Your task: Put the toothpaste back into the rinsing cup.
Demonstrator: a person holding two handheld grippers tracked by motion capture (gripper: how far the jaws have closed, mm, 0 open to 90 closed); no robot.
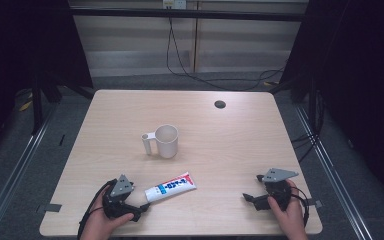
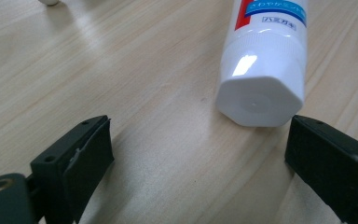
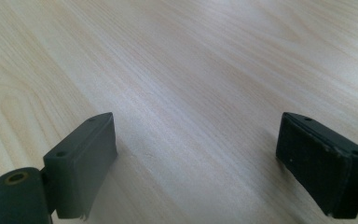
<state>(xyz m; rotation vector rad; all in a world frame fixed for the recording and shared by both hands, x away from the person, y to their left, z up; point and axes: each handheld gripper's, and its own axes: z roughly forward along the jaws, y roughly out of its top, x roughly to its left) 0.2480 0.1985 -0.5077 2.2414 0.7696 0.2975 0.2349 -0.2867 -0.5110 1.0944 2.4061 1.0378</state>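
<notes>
Toothpaste tube (image 1: 170, 186) flat on tabletop (image 1: 230, 140) near front edge, long axis diagonal, white cap (image 2: 259, 100) toward left claw (image 1: 142, 209). Left claw spread wide, nothing gripped, cap just ahead near one jaw; probably lined up for cap-end grasp. Right claw (image 1: 250, 198) parted, idle, well apart. Mug (image 1: 165, 141) upright beyond.

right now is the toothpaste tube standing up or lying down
Lying down. The toothpaste tube rests flat on the table, its white cap toward the open left gripper.
</notes>
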